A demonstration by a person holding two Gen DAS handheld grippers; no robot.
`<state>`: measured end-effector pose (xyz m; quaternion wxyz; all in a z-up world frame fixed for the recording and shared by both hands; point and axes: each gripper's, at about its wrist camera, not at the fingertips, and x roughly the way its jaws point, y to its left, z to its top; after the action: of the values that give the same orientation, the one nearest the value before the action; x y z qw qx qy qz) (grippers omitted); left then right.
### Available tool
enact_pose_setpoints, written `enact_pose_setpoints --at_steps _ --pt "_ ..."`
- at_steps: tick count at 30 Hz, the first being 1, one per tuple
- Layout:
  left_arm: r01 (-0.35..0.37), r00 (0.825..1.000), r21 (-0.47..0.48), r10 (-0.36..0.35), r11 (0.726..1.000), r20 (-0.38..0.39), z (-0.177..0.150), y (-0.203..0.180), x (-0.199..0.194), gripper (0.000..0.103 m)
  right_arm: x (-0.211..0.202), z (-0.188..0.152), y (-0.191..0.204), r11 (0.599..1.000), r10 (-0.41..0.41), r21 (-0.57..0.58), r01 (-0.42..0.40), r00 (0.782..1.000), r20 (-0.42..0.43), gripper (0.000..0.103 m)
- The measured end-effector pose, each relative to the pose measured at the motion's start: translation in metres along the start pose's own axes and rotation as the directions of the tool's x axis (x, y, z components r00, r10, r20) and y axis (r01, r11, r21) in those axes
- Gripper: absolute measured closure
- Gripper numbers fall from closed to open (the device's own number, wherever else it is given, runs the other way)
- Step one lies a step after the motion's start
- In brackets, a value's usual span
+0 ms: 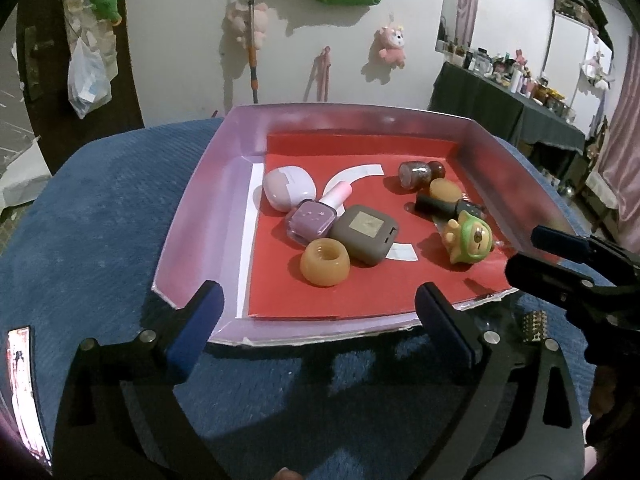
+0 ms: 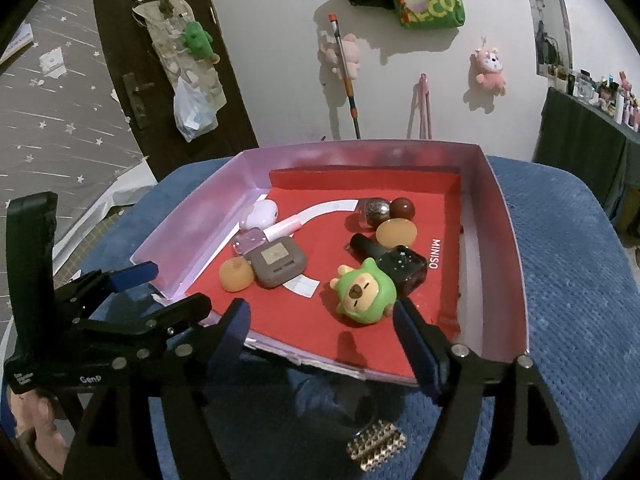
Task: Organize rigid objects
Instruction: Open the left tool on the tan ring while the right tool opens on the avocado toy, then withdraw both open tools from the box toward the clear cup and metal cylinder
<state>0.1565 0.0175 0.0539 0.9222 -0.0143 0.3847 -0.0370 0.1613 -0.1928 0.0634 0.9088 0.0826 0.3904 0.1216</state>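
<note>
Fingers on both the left gripper (image 1: pixel 318 322) and right gripper (image 2: pixel 324 336) are spread wide, holding nothing, just off the tray's (image 2: pixel 508 264) near edge, so the studded metal piece (image 2: pixel 376 450) outside it on the blue cushion (image 2: pixel 568 320) looks like the next pickup.

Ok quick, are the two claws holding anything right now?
Left claw: open, holding nothing.
Right claw: open, holding nothing.

figurine (image 2: pixel 364 296) in tray (image 2: pixel 508 280) (ring (image 2: pixel 236 276) to its left)
</note>
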Motion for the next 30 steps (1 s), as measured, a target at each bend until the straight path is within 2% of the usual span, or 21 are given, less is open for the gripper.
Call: enact_pose_setpoints --at_steps 8,13,20,30 --pt "0.016 1.000 -0.022 -0.016 1.000 0.012 -0.004 0.001 -0.012 0.000 -0.021 -0.009 0.005 1.000 0.009 -0.014 -0.008 0.999 0.035 0.007" --pt "0.017 1.000 -0.032 -0.017 0.999 0.012 -0.008 0.002 -0.017 0.000 -0.034 -0.015 0.010 0.999 0.017 -0.035 -0.015 0.998 0.057 0.000" --pt "0.020 1.000 -0.039 -0.019 0.999 0.015 -0.015 0.001 -0.027 0.000 -0.050 -0.027 0.023 0.997 0.026 -0.071 -0.020 0.997 0.078 0.000" --pt "0.038 0.999 -0.035 -0.037 0.999 0.013 -0.030 -0.005 -0.041 0.000 -0.064 -0.043 0.026 0.997 0.045 -0.059 -0.041 0.996 0.073 0.000"
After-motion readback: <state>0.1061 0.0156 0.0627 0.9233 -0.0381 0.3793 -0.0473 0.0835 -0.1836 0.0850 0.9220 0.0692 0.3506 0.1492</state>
